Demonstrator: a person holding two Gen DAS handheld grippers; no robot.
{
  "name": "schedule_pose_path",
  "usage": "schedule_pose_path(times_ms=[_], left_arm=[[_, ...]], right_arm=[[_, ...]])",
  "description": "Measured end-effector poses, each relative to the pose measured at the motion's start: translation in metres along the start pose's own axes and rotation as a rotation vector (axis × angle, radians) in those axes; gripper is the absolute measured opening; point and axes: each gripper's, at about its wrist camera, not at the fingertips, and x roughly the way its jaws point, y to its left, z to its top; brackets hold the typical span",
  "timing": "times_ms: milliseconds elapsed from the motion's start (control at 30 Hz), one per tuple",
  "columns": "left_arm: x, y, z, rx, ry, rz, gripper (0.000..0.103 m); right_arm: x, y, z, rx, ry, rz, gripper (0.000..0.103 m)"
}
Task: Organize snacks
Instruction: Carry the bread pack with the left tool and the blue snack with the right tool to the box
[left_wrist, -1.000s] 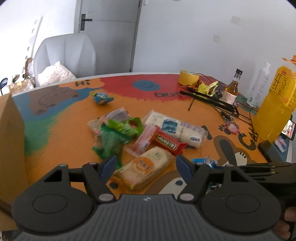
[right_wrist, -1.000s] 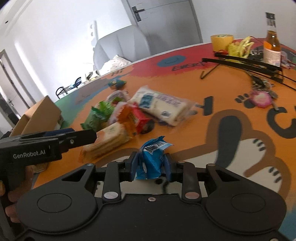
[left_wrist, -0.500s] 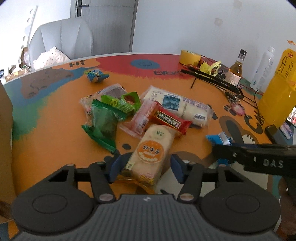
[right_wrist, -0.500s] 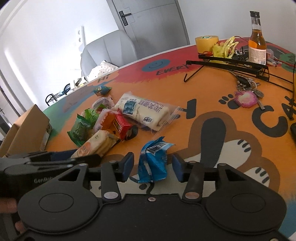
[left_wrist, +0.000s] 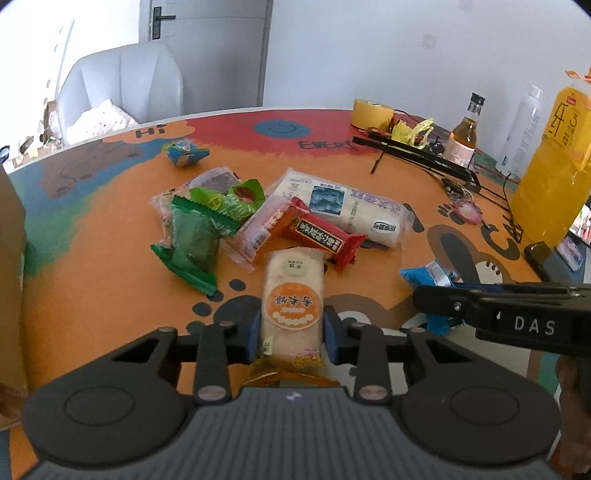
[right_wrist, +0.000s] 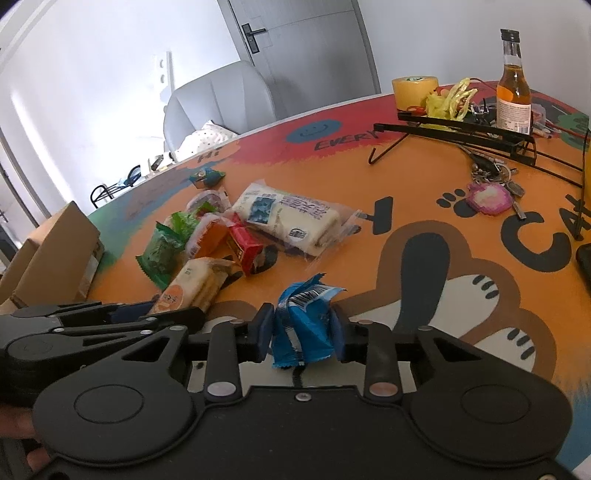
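My left gripper (left_wrist: 292, 334) is shut on the near end of a pale rice-cracker pack with an orange label (left_wrist: 293, 295), which lies on the table. My right gripper (right_wrist: 301, 330) is shut on a crumpled blue snack packet (right_wrist: 303, 321); it also shows in the left wrist view (left_wrist: 430, 277). Behind lies a pile of snacks: a red bar (left_wrist: 317, 234), a pink pack (left_wrist: 258, 230), green packs (left_wrist: 195, 236), a long white pack (left_wrist: 343, 210) and a small blue-green candy (left_wrist: 184, 151).
A cardboard box (right_wrist: 55, 254) stands at the table's left edge. At the right and back are a big yellow drink bottle (left_wrist: 550, 173), a glass bottle (right_wrist: 513, 92), a clear bottle (left_wrist: 521, 129), a tape roll (left_wrist: 371, 112), a black wire stand (right_wrist: 454, 129), keys (right_wrist: 487, 188) and a phone (left_wrist: 546, 258).
My left gripper moved forward over the rice-cracker pack and closed on it. My right gripper opened for a moment half a second ago and has closed on the blue packet again.
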Motion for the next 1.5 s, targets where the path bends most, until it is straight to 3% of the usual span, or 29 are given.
schedule_pose_path(times_ms=[500, 1500], left_arm=[[-0.055, 0.018, 0.013, -0.029, -0.099, 0.04, 0.033], [-0.143, 0.076, 0.008, -0.098, -0.188, 0.163, 0.033]], right_arm=[[-0.013, 0.047, 0.017, -0.072, -0.059, 0.075, 0.031], [-0.028, 0.142, 0.033, -0.22, -0.11, 0.193, 0.031]])
